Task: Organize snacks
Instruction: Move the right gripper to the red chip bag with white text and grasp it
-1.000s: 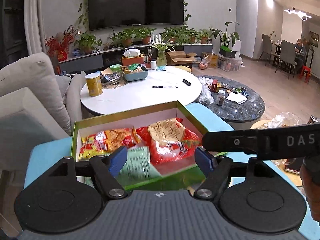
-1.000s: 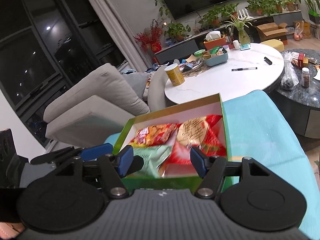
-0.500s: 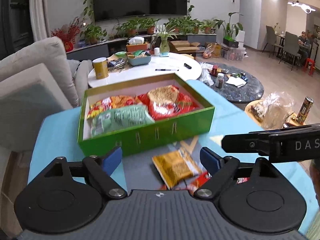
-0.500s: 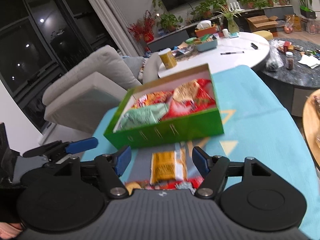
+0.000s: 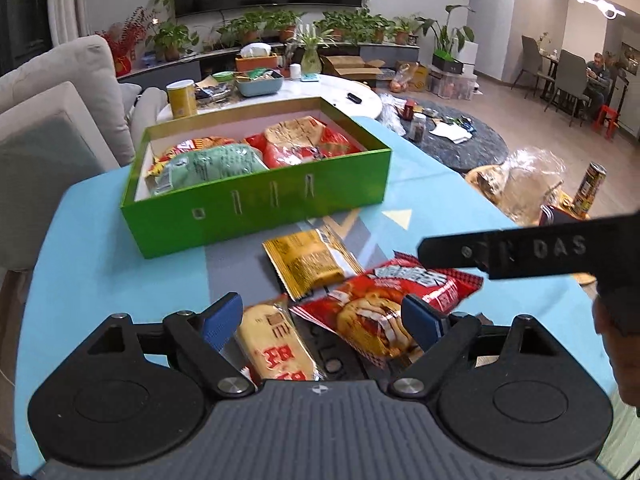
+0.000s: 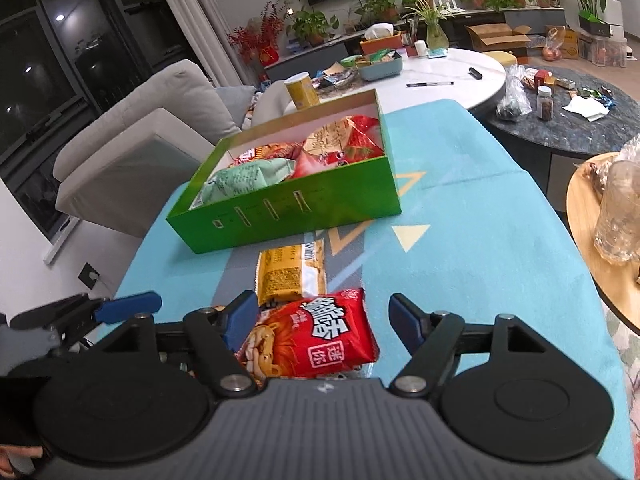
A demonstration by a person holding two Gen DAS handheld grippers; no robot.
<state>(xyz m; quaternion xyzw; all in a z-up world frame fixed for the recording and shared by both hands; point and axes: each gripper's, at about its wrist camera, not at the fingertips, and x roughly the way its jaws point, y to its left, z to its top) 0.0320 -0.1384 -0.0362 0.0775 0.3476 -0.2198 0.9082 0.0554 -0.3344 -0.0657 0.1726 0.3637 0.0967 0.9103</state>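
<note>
A green box (image 5: 256,208) (image 6: 288,208) stands on the blue mat and holds a pale green packet (image 5: 212,164) and red and orange packets. In front of it lie a yellow packet (image 5: 308,260) (image 6: 288,276), a red packet (image 5: 384,312) (image 6: 316,336) and a pale packet with red characters (image 5: 276,352). My left gripper (image 5: 322,318) hangs open over the pale and red packets. My right gripper (image 6: 322,316) is open, its jaws opening, with the red packet lying under and between them, not pinched. One blue finger (image 6: 128,305) of the left gripper shows at the left.
A white round table (image 5: 340,88) with a yellow can (image 5: 182,98) stands behind the box, a dark round table (image 5: 460,140) to its right. A wooden side table (image 6: 592,240) carries a plastic bag and a can. A grey sofa (image 5: 52,112) is on the left.
Both grippers have drawn back from over the green box and sunk toward the mat. The loose packets in front of the box have come into view. The left jaws stand wider.
</note>
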